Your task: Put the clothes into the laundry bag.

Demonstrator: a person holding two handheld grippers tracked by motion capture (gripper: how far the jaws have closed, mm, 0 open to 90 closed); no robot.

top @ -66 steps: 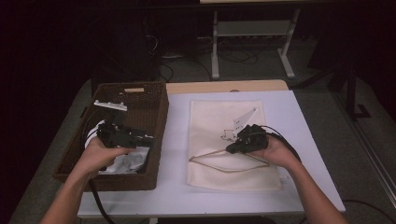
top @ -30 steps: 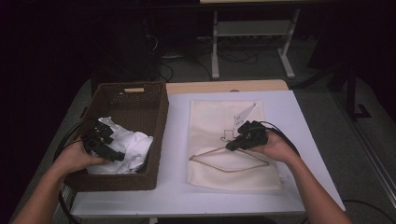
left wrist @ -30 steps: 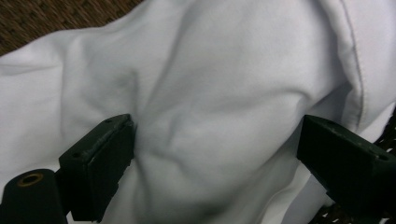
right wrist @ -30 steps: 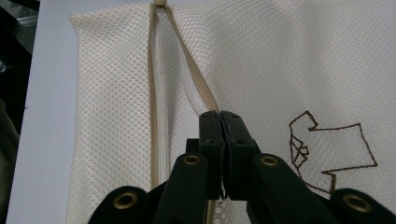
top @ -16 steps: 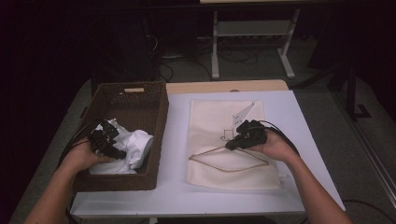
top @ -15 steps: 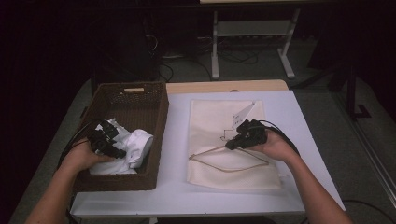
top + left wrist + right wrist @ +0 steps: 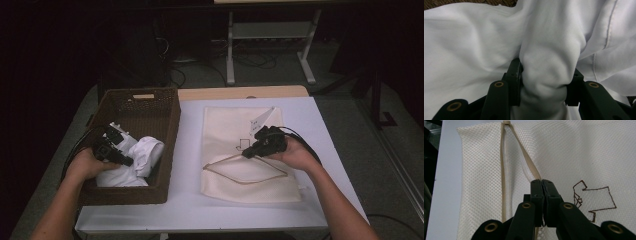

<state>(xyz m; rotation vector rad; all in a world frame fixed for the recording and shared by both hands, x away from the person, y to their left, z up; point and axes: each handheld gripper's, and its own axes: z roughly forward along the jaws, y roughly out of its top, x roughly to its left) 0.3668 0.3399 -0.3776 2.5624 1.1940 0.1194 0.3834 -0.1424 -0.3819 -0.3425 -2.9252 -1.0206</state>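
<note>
Pinching a fold of the white garment [image 7: 549, 65] in the basket [image 7: 165, 125], my left gripper [image 7: 116, 150] has just been closing on it. My right gripper [image 7: 541, 182] clamps the mesh bag [image 7: 574, 152] by its open zipper edge. Loading remains. Beyond: an embroidered outline, no readable writing.

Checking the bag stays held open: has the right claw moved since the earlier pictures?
No. The right claw sits at the same spot on the mesh bag, beside its embroidered mark, shut on the zipper edge.
</note>
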